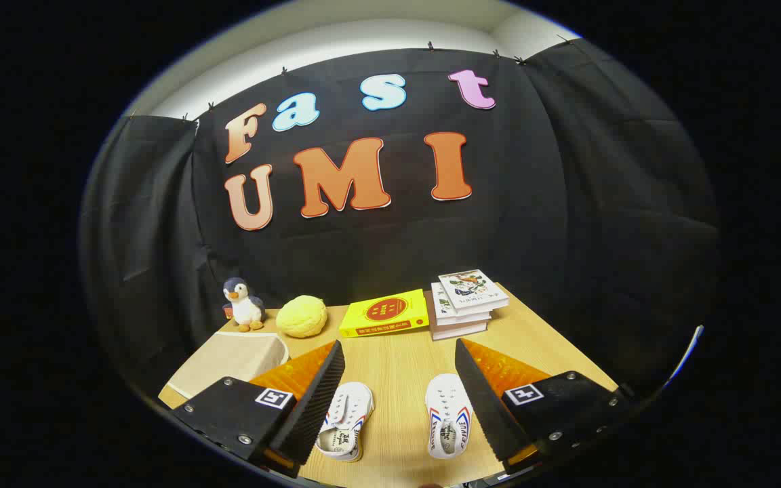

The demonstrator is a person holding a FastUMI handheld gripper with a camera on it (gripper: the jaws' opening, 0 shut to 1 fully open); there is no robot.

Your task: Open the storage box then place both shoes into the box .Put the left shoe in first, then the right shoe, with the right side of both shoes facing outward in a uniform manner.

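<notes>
**Box not yet opened, shoes waiting on the table**

Black cloth walled the booth behind a pale wooden table. At the far left of it sat the beige storage box, its lid seemingly still on, so what it held could not be seen. Behind it stood a toy penguin, then a yellow plush ball, a yellow book and a stack of books. The gripper hovered with its jaws spread wide, holding nothing. Between its fingers lay two white shoes, one by the left finger, the other by the right, well apart. I judged the opening step barely begun: the gripper would have to swing left to the lid first.
</notes>
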